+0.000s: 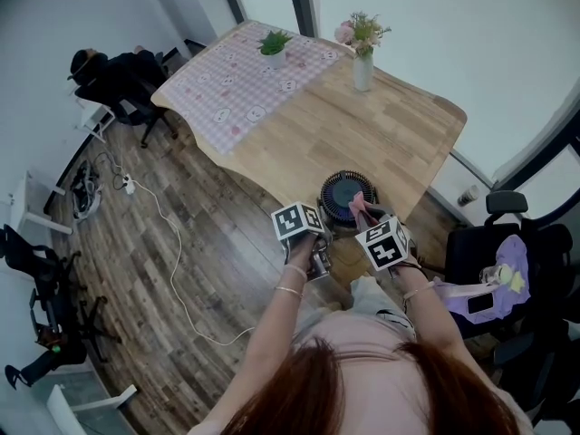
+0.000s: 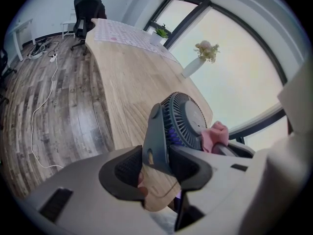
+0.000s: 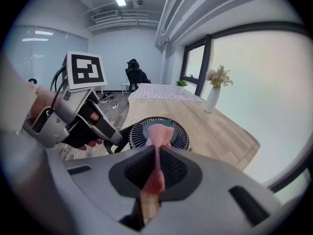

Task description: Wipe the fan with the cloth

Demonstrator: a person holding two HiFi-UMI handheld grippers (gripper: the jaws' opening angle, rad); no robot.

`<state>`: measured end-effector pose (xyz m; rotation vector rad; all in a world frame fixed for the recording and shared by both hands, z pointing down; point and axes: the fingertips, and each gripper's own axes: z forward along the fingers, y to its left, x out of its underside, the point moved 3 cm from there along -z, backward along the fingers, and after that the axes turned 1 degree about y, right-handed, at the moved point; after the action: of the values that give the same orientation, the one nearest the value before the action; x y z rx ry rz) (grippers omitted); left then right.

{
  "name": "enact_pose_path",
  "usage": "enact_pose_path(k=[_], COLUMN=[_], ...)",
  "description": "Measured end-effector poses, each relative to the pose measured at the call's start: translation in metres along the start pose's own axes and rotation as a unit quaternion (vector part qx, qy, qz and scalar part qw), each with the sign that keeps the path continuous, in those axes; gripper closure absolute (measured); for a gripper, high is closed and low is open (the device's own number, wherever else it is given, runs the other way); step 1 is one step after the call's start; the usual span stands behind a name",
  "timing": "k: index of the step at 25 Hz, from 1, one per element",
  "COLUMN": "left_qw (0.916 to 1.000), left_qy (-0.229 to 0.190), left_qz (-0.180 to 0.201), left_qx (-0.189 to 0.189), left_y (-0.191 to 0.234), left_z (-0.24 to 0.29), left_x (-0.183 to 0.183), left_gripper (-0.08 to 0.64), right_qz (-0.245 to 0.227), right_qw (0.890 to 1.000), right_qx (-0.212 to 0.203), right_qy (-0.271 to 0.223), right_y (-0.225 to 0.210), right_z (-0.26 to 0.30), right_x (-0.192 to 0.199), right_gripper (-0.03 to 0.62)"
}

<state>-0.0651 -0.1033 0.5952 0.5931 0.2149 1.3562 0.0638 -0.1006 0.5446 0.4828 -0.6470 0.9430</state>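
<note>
A dark round fan (image 1: 347, 198) stands at the near edge of the wooden table (image 1: 390, 134), its grille facing up. My left gripper (image 1: 322, 232) is at the fan's left side. In the left gripper view the fan's dark stand (image 2: 157, 136) sits between the jaws of this gripper (image 2: 156, 166), and both pads touch it. My right gripper (image 1: 366, 217) is shut on a pink cloth (image 1: 360, 204). In the right gripper view the cloth (image 3: 158, 133) runs from the pinched jaws (image 3: 156, 169) onto the grille (image 3: 139, 133). The cloth (image 2: 215, 135) also shows beside the fan (image 2: 188, 117).
Farther back on the table are a white vase of flowers (image 1: 363, 62), a small potted plant (image 1: 274, 47) and a pink checked cloth (image 1: 240, 84). An office chair with purple items (image 1: 507, 265) stands to the right. A white cable (image 1: 172, 261) trails over the wooden floor at left.
</note>
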Motion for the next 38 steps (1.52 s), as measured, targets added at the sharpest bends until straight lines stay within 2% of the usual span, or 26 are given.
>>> enact_pose_path(k=[6,10,20,24,30,38], left_qw=[0.998,0.9939,0.9774,0.9696,0.9502,0.9091], left_qy=[-0.031,-0.062,-0.127,-0.154,-0.206,-0.269], left_qz=[0.054,0.091,0.169,0.19,0.234,0.318], left_qx=[0.007,0.007,0.004,0.012,0.003,-0.004], left_y=[-0.003,-0.001,0.006,0.01,0.02,0.014], left_z=[-0.026,-0.045,-0.089,-0.106,-0.132,-0.171], left_x=[0.002,0.007,0.018,0.025,0.032,0.028], left_gripper=[0.403,0.439,0.485,0.495,0.515,0.535], right_qz=[0.046,0.094,0.118,0.113,0.104,0.111], right_qw=[0.998,0.994,0.988,0.987,0.984,0.98], right_qx=[0.014,0.01,0.029,0.036,0.038,0.034], right_qy=[-0.029,-0.052,-0.097,-0.106,-0.138,-0.165], right_y=[0.008,0.018,0.044,0.056,0.077,0.09], right_z=[-0.01,-0.022,-0.049,-0.06,-0.08,-0.1], right_x=[-0.004,-0.004,-0.014,-0.016,-0.029,-0.046], right_gripper=[0.565,0.565,0.565,0.563,0.563,0.563])
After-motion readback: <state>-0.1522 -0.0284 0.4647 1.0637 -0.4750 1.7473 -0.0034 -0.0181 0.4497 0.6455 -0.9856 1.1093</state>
